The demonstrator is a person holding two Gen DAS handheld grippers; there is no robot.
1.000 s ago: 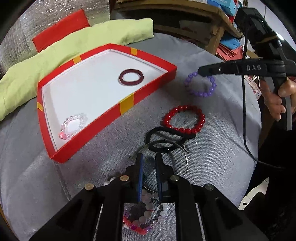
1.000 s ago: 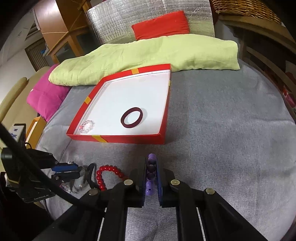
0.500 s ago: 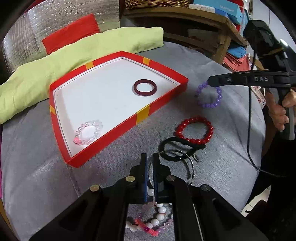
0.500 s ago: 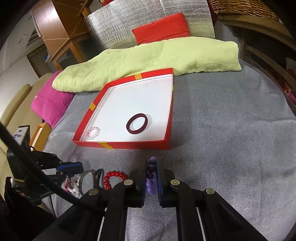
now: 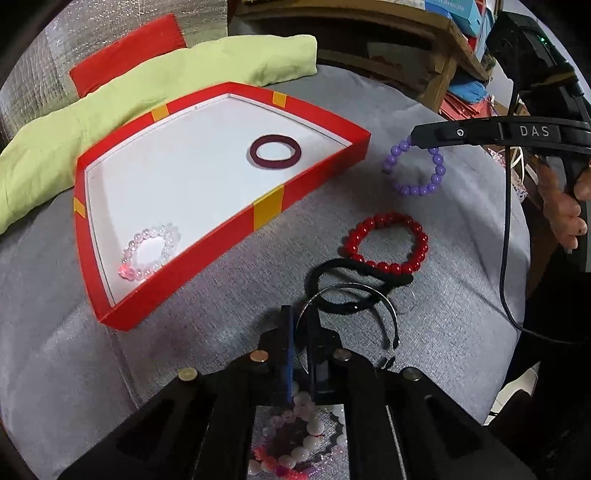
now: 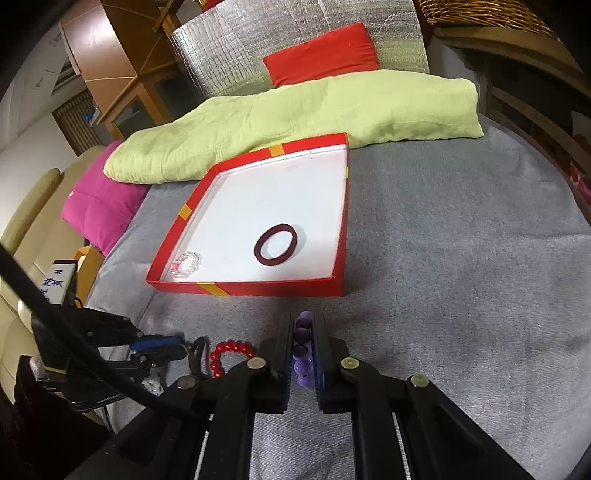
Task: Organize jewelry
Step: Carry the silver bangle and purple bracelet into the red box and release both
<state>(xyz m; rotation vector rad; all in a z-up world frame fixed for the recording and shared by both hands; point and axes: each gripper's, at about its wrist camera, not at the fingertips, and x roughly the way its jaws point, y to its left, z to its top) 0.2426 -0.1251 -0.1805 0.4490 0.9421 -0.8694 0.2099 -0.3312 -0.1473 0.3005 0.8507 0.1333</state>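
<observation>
A red tray (image 5: 266, 210) with a white floor holds a maroon ring (image 5: 275, 152) and a clear pink bead bracelet (image 5: 151, 253). My left gripper (image 5: 302, 325) is shut on a thin silver bangle (image 5: 384, 310), lifted over the grey cloth. Under it lie a black hair tie (image 5: 332, 273), a red bead bracelet (image 5: 388, 243) and white-pink bead bracelets (image 5: 295, 443). My right gripper (image 6: 303, 332) is shut on a purple bead bracelet (image 6: 303, 354), which hangs in the air right of the tray in the left wrist view (image 5: 417, 173).
A lime green cushion (image 6: 295, 122), a red pillow (image 6: 325, 51) and a magenta pillow (image 6: 99, 210) lie behind and left of the tray (image 6: 343, 221). Wooden shelves (image 5: 406, 33) stand at the back right. The grey cloth (image 6: 461, 277) stretches right of the tray.
Both grippers have risen. The left one has lifted the silver bangle off the pile. The right one has carried the purple bracelet higher and closer to the tray's corner.
</observation>
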